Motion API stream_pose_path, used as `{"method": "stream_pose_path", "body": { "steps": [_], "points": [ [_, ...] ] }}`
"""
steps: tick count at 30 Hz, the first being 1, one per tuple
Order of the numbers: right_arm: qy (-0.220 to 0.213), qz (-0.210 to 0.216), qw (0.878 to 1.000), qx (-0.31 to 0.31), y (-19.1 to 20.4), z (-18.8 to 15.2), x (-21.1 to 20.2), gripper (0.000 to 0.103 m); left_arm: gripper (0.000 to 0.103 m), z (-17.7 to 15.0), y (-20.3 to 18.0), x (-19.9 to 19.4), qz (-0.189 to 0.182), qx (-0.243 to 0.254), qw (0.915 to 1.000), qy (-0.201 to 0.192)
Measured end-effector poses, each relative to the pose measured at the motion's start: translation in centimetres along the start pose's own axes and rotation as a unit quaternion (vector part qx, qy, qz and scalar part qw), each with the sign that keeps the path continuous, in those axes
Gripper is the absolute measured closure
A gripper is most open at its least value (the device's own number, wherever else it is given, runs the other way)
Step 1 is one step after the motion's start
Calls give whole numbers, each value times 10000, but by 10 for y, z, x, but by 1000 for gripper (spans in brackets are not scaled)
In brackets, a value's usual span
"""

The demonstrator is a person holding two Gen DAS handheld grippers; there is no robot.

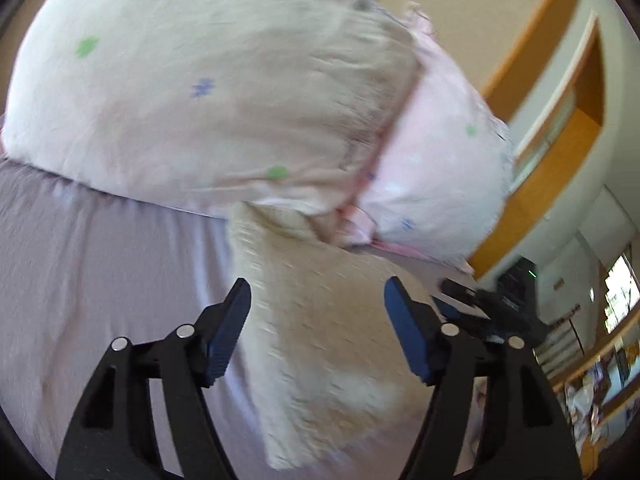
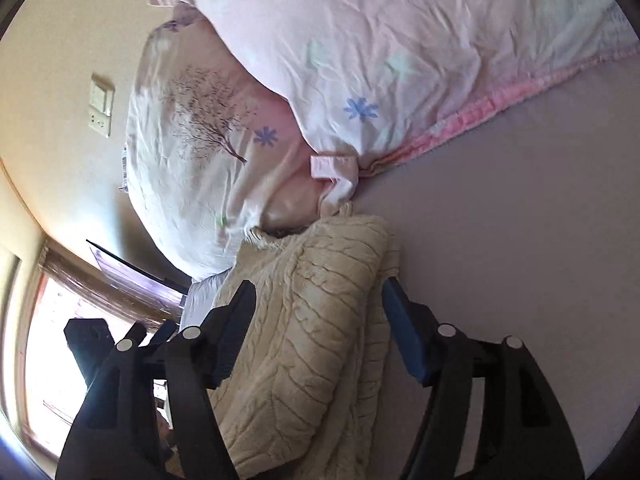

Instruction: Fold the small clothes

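Observation:
A cream cable-knit sweater (image 1: 316, 332) lies folded into a long strip on the lilac bed sheet (image 1: 120, 280). My left gripper (image 1: 318, 294) is open, its jaws standing either side of the sweater, just above it. In the right wrist view the same sweater (image 2: 312, 320) runs between the open jaws of my right gripper (image 2: 318, 294), its knit ribs clear, one end near the pillows. The other gripper shows dark at the right in the left wrist view (image 1: 508, 304) and at the left in the right wrist view (image 2: 88, 340).
Two pale pink pillows with blue and green flower prints (image 1: 200, 92) (image 2: 400, 52) lie at the head of the bed, touching the sweater's end. A wooden frame and shelves (image 1: 560, 152) stand to the right. A wall switch (image 2: 100, 108) and a window (image 2: 44, 360) are at the left.

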State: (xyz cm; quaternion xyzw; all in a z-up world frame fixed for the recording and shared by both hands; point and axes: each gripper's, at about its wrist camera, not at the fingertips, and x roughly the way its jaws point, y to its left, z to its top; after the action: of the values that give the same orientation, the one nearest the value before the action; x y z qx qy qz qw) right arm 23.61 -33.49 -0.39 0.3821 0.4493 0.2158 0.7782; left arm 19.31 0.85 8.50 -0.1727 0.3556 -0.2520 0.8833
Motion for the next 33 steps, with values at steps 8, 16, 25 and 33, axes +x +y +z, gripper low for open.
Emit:
{"method": "stream_pose_path", "body": {
  "steps": [8,16,25,33],
  "points": [
    [-558,-1285,9895,-344,5,8,10,94,38,-50,-45,46,-84,808,9938,765],
    [-1395,-1310,9700,-1497,77,-43,-67,5,2,-75,-43,-23,1672,1275,9774,231],
    [-999,-2429,9353,-2372,103,-144,-69,1,2,-113,-14,-20,2345,971,9629,921],
    [-238,-3010,9211,-2458,88,-177,-27,1,2,-129,-8,-1,2449,893,9585,1154]
  ]
}}
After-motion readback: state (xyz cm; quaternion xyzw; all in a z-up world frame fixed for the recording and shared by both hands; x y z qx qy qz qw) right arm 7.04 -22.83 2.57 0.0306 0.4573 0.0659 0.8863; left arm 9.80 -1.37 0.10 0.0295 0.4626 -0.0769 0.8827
